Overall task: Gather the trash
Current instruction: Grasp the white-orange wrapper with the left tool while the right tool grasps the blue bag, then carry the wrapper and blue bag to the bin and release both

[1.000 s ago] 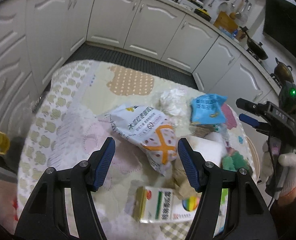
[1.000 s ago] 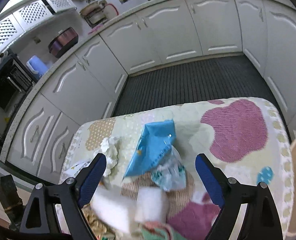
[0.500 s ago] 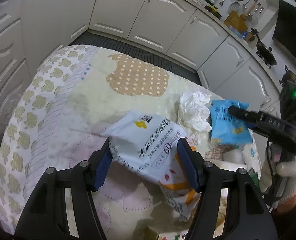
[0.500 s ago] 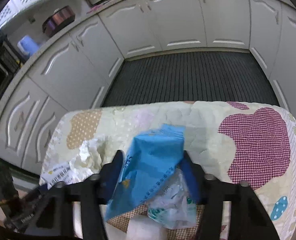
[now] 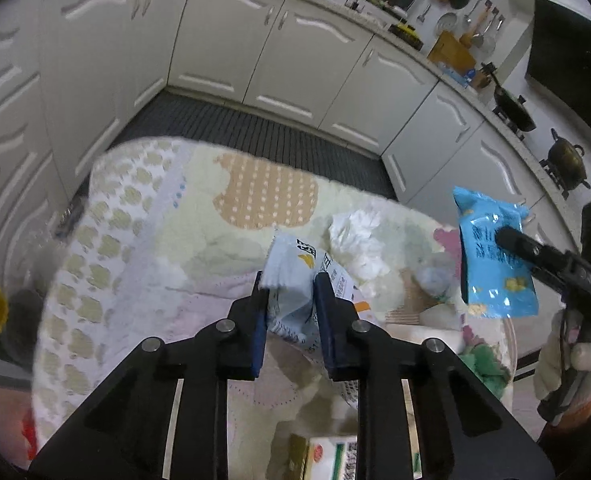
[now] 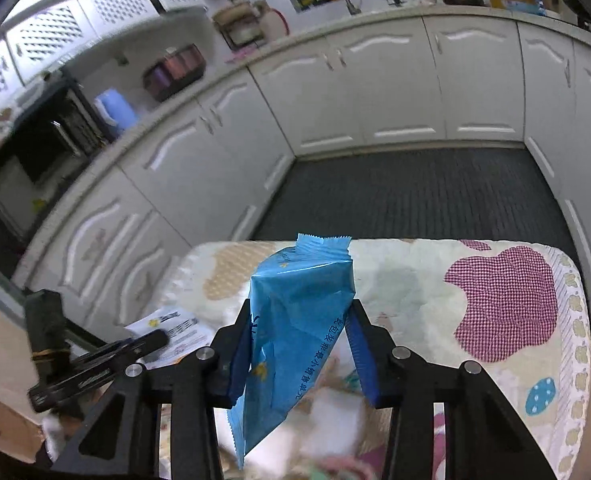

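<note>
My left gripper (image 5: pixel 291 284) is shut on a white snack bag (image 5: pixel 289 254), crumpling it just above the cloth-covered table (image 5: pixel 135 240). To its right, a blue foil packet (image 5: pixel 491 264) hangs in the air in my right gripper (image 6: pixel 301 312). The right jaws are still closing, with both blue pads pressed on the blue packet (image 6: pixel 303 280), which stands lifted off the table (image 6: pixel 415 280). The white bag (image 6: pixel 167 328) and the left gripper (image 6: pixel 151 340) show at the lower left of the right wrist view.
A crumpled white tissue (image 5: pixel 355 232), a green-and-white carton (image 5: pixel 331 460), a green sponge (image 5: pixel 483 360) and other scraps lie on the table. White kitchen cabinets (image 5: pixel 295 60) and a dark floor mat (image 6: pixel 415 192) surround it. A gloved hand (image 5: pixel 563 360) holds the right gripper.
Both grippers went from open to closed: the left squeezed the white bag, the right took the blue packet. The blue packet has risen off the table.
</note>
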